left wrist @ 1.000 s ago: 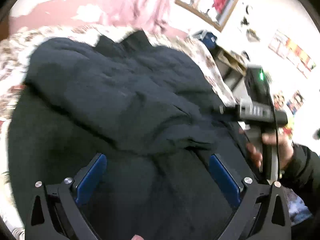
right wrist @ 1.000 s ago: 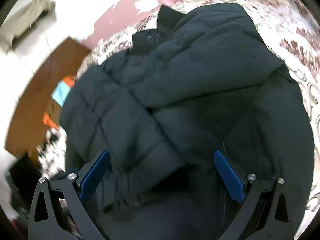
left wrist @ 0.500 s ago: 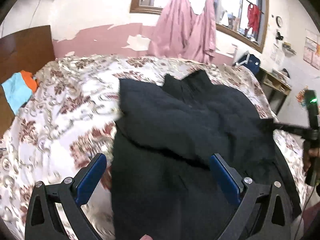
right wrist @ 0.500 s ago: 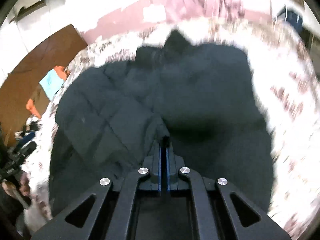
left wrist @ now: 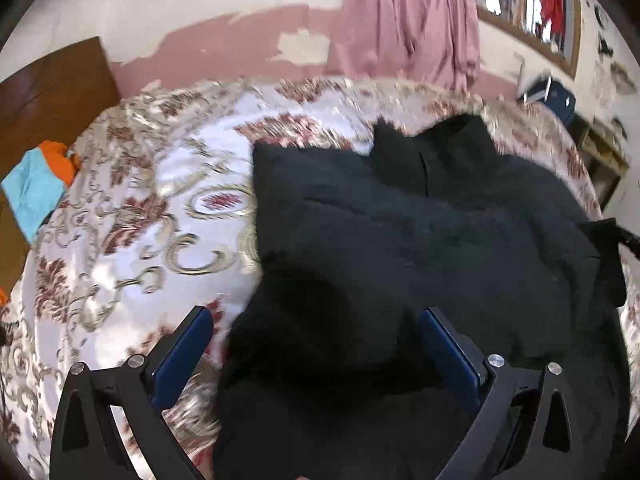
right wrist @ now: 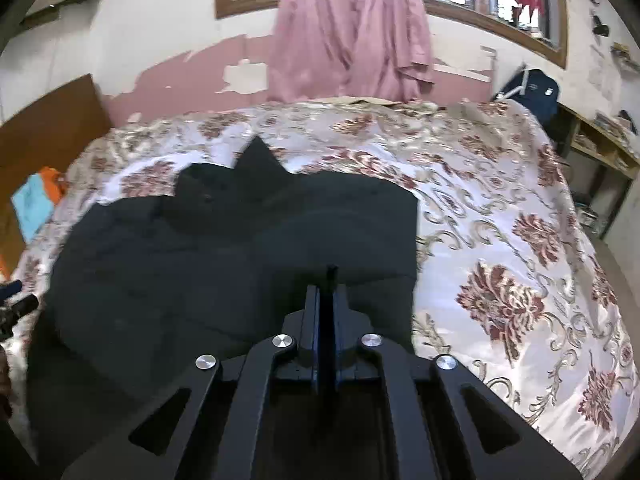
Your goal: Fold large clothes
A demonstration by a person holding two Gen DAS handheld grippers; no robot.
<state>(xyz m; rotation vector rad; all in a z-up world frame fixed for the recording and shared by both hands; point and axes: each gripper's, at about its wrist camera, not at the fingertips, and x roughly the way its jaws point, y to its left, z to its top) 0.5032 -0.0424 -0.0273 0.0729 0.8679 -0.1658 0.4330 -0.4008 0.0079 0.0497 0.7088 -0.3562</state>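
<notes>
A large black padded jacket (left wrist: 420,248) lies on a floral bedspread (left wrist: 140,208), collar toward the far wall, both sleeves folded across its front. My left gripper (left wrist: 316,344) is open above the jacket's near left edge, holding nothing. In the right wrist view the jacket (right wrist: 200,248) fills the left half of the bed (right wrist: 520,240). My right gripper (right wrist: 327,300) is shut on a thin fold of the jacket's fabric, which stands up between the pads. The right gripper's tip also shows at the far right edge of the left wrist view (left wrist: 624,236).
A pink curtain (right wrist: 348,32) hangs on the far wall under a window. A wooden headboard (left wrist: 52,92) stands at the left with blue and orange cloth (left wrist: 36,184) beside it. A dark blue bag (right wrist: 528,92) and shelves (right wrist: 600,140) stand at the right.
My right gripper has shut on the jacket fabric and pulled back with it. Both grippers have drawn away from the jacket, so more of the bedspread shows. The left gripper stays open.
</notes>
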